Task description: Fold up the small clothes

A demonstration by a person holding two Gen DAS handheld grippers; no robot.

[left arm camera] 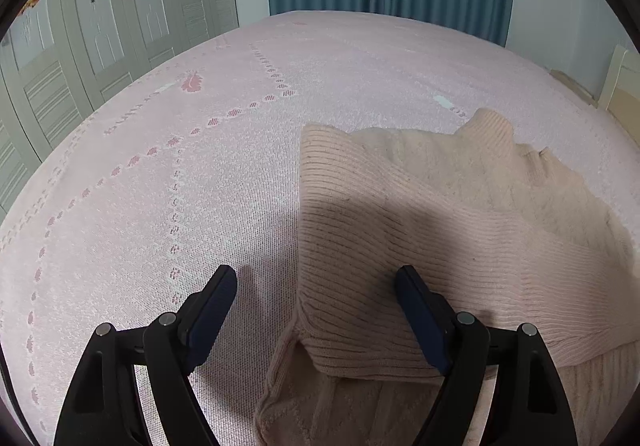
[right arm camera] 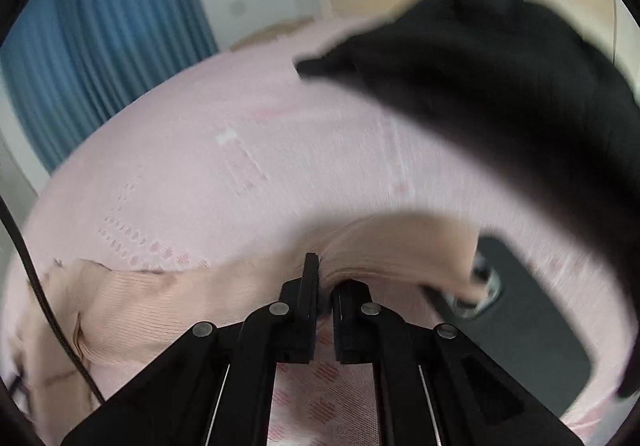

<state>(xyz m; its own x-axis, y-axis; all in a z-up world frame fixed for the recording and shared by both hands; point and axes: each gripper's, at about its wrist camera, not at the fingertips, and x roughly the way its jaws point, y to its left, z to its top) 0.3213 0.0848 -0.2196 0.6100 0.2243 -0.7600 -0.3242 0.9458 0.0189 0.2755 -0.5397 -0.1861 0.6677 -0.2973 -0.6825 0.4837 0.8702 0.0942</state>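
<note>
Your right gripper (right arm camera: 325,286) is pinched on a fold of the pale peach ribbed knit sweater (left arm camera: 420,213), which lies on the pink patterned bedspread (left arm camera: 200,173) just ahead of both tools. Your left gripper (left arm camera: 316,286) stands wide, one finger over the knit's edge. You look mid-fold: next, carry the pinched part across and lay it flat.

Ribbed knit sweater (left arm camera: 420,230); woven bedspread (left arm camera: 200,173)

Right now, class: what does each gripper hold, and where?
Right gripper pinches the peach ribbed sweater at a folded edge; left gripper is open, holding nothing.
</note>
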